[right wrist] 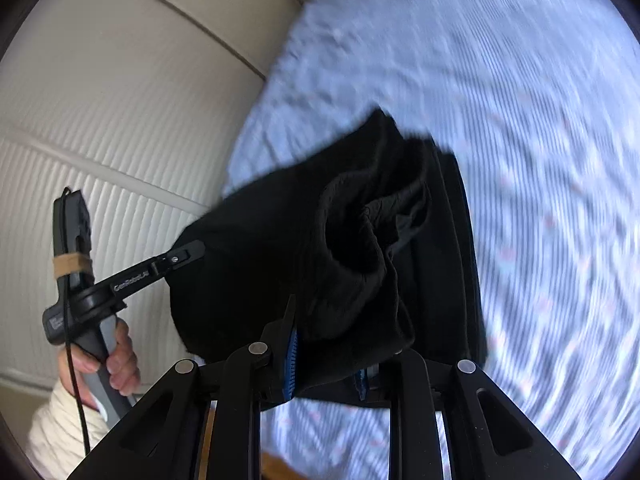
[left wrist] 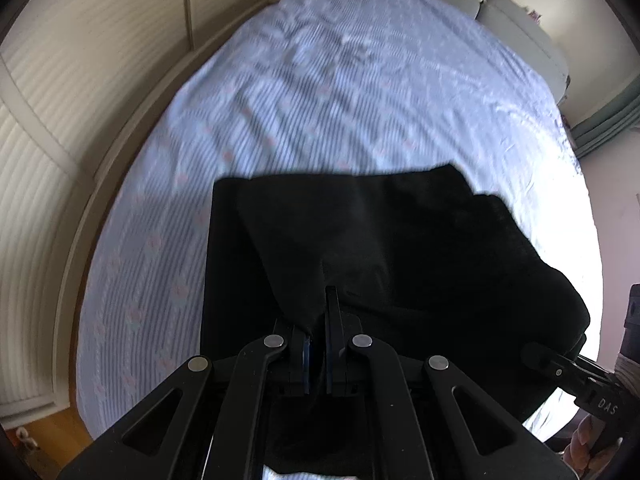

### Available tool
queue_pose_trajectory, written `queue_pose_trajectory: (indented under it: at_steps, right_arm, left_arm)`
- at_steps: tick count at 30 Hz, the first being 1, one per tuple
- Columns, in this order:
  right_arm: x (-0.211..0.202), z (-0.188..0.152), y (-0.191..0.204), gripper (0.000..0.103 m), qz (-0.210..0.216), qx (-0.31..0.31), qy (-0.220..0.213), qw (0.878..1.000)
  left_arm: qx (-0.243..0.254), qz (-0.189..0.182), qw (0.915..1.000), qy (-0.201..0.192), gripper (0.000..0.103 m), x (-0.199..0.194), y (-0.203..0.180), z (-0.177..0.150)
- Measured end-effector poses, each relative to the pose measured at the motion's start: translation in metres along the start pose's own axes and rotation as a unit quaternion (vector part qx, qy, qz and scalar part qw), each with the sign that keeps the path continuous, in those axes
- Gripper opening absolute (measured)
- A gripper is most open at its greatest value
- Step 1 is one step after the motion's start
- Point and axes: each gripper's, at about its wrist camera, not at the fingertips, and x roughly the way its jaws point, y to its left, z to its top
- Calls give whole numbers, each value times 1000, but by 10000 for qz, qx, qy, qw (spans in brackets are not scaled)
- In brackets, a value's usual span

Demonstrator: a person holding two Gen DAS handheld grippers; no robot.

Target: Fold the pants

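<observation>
The black pants (left wrist: pixel 384 240) hang doubled over above the light blue striped bed sheet (left wrist: pixel 320 100). My left gripper (left wrist: pixel 318 320) is shut on a corner of the black cloth. It also shows in the right wrist view (right wrist: pixel 188 254), clamped on the left edge of the pants (right wrist: pixel 320 240). My right gripper (right wrist: pixel 328 344) has its jaws apart with a thick bunch of the pants between the blue pads (right wrist: pixel 290 360). It shows at the right edge of the left wrist view (left wrist: pixel 536 354), at the cloth's right end. Both frames are motion-blurred.
The bed sheet (right wrist: pixel 520 120) fills the background. A cream ribbed wardrobe (left wrist: pixel 60 100) stands along the bed's left side. Pillows (left wrist: pixel 500 20) lie at the far end. Wooden floor (left wrist: pixel 48 432) shows at lower left.
</observation>
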Motion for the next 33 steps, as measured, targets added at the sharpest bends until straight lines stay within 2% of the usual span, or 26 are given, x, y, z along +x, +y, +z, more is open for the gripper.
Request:
queue_pose_trajectory:
  at_steps: [6, 9, 11, 12, 14, 16, 18, 20, 22, 25, 27, 28, 33]
  right_arm:
    - [19, -20, -16, 23, -207, 404, 385, 9982]
    - [24, -29, -22, 24, -302, 536, 459, 9970]
    - [26, -32, -28, 26, -342, 668, 478, 9960]
    - [27, -32, -31, 27, -400, 690, 498, 9956]
    - [28, -33, -32, 36, -649, 585, 522, 9948]
    - [27, -34, -30, 43, -1033, 370, 575, 9923]
    - [25, -37, -31, 46, -1193, 285, 612, 9906]
    - [15, -41, -33, 53, -1391, 153, 605, 9883]
    - [5, -44, -34, 57, -1560, 3, 552, 9862]
    - [-18, -53, -36, 64, -1761, -305, 455, 9828]
    - [-39, -62, -39, 69, -1787, -532, 337, 9819]
    - [-51, -68, -40, 73, -1821, -650, 260, 9808]
    - [-116, -100, -60, 78, -1799, -957, -21, 9790]
  left_arm:
    - [-152, 161, 9993, 285, 8, 17, 7, -19]
    - [-181, 327, 9984, 419, 15, 25, 9, -26]
    - [-163, 526, 9973, 476, 23, 26, 8, -32]
    - [-161, 632, 9965, 519, 26, 28, 8, -34]
    - [-175, 890, 9941, 591, 36, 32, 10, -41]
    - [-211, 1082, 9918, 648, 38, 33, 12, -47]
    - [-275, 1225, 9899, 663, 40, 31, 14, -56]
    - [-409, 1397, 9874, 619, 48, 23, 16, -65]
    - [-446, 1540, 9856, 533, 48, 12, 15, -74]
    - [-324, 1923, 9800, 394, 54, -5, 4, -88]
    - [-141, 2064, 9782, 198, 58, -25, -16, -104]
    - [-81, 2063, 9784, 135, 63, -31, -24, -110]
    - [397, 1969, 9790, -331, 74, -75, -98, -158]
